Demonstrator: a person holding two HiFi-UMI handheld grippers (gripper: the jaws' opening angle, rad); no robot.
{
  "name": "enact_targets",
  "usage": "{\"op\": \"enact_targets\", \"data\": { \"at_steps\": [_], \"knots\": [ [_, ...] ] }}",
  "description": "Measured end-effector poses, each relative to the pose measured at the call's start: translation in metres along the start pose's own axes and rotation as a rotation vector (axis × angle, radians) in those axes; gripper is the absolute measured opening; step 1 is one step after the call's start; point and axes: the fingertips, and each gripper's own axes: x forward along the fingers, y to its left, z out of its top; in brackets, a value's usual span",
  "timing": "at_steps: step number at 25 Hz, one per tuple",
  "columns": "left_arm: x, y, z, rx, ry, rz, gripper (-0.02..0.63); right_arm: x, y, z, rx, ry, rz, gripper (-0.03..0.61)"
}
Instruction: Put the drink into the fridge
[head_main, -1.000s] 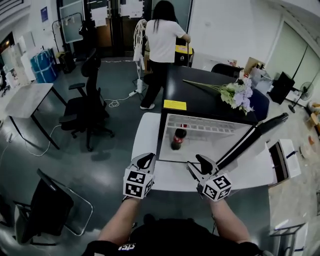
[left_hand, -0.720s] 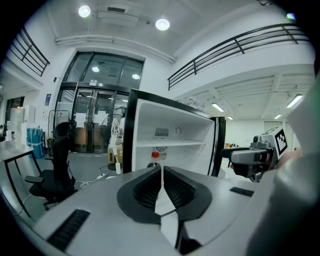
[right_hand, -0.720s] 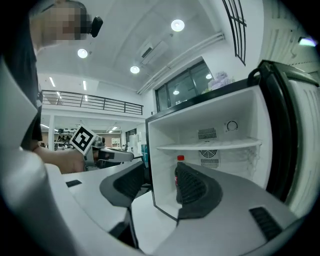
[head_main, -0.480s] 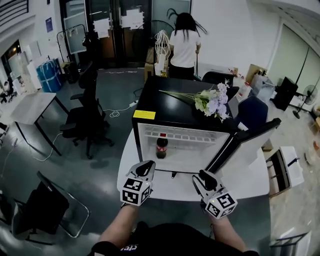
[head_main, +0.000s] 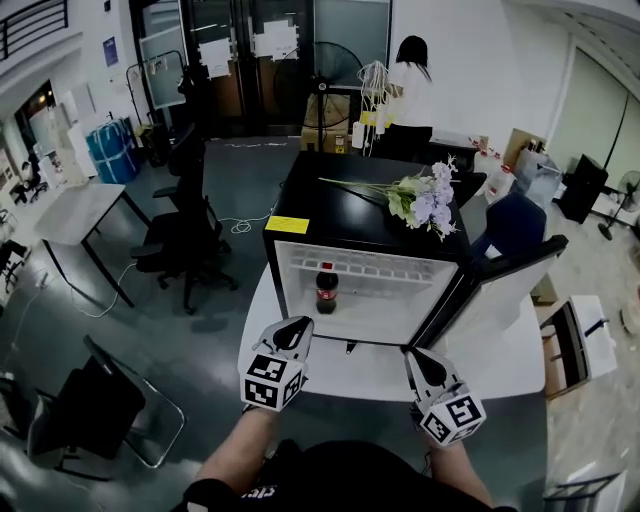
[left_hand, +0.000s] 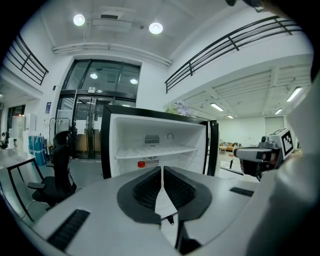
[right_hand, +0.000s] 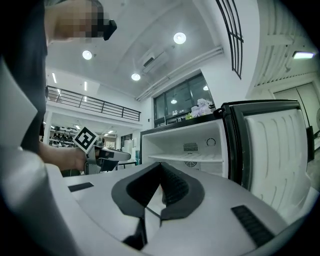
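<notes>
Head view shows one drink bottle (head_main: 326, 288) standing upright, cap up, inside the one open fridge (head_main: 310, 195); left gripper (head_main: 293, 327) and right gripper (head_main: 419, 359) are both clenched, empty.

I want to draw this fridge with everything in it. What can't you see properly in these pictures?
- Bottle: label too small to read in the head view; the left gripper view shows only its red cap above the left gripper.
- Fridge: in the left gripper view, its bottom is hidden behind that gripper too.
- Yellow sticker: head view, print too small.
</notes>
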Motion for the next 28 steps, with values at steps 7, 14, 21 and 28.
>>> {"op": "enact_targets", "data": {
  "at_steps": [7, 14, 21, 28],
  "knots": [
    [-0.008, 0.012, -0.004, -0.017, -0.01, 0.025, 0.029, 0.007, 0.013, -0.002, -0.054, 0.022, 0.016, 0.012],
    [-0.012, 0.016, -0.001, -0.023, -0.021, 0.021, 0.029, 0.009, 0.017, -0.002, -0.047, 0.038, 0.005, 0.012],
    [-0.011, 0.014, -0.01, -0.031, -0.007, 0.003, 0.029, 0.006, 0.022, -0.005, -0.027, 0.038, -0.001, 0.012],
    [-0.004, 0.007, -0.013, -0.031, 0.002, -0.021, 0.029, 0.0, 0.023, -0.006, -0.019, 0.038, -0.01, 0.012]
  ]
}}
